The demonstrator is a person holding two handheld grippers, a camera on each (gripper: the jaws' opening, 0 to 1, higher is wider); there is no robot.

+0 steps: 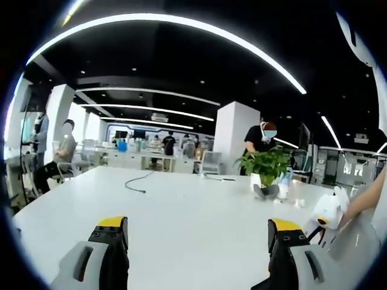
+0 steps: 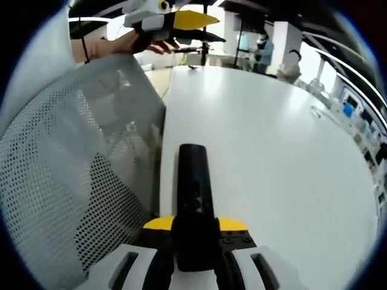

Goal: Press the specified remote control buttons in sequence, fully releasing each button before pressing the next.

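Observation:
A black remote control (image 2: 195,187) juts forward over the edge of the white table (image 2: 272,151), with my right gripper (image 2: 195,228) shut on its near end. Small buttons show along its top face. My left gripper (image 1: 198,238) hangs above the white table (image 1: 181,205) with its yellow-tipped jaws wide apart and nothing between them. In the right gripper view the left gripper (image 2: 172,23) shows at the top, held by a hand, far from the remote. The right gripper (image 1: 329,211) comes in at the right edge of the left gripper view, with an arm behind it.
A grey mesh chair back (image 2: 72,181) stands close to the table's edge beside the remote. A potted plant (image 1: 266,166) and a thin black cable (image 1: 138,182) lie farther along the table. People stand and sit by desks beyond the table.

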